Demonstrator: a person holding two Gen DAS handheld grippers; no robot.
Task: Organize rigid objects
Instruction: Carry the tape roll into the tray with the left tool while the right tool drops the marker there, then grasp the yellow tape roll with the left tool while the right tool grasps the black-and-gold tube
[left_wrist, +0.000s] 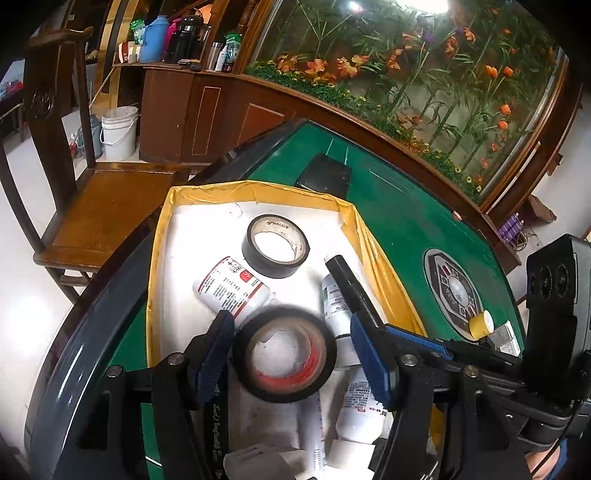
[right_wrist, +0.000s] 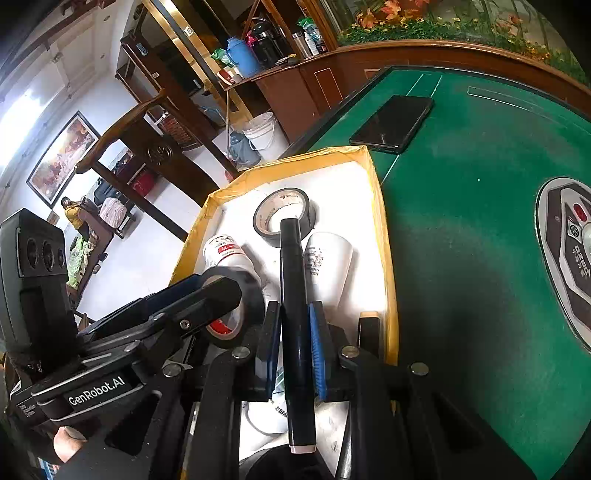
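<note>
Well along — tray (left_wrist: 159, 236) nearly full, left gripper (left_wrist: 291, 345) spread around a tape roll (left_wrist: 286, 354), right gripper (right_wrist: 293, 354) clamping a black marker (right_wrist: 293, 295) — yellow cap (left_wrist: 480, 325) remains outside.

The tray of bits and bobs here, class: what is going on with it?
A person works over a yellow-rimmed tray on a green table. The left hand-held gripper has a black tape roll between its open fingers; the right hand-held gripper is shut on a black marker. Another tape roll and white bottles lie in the tray.
</note>
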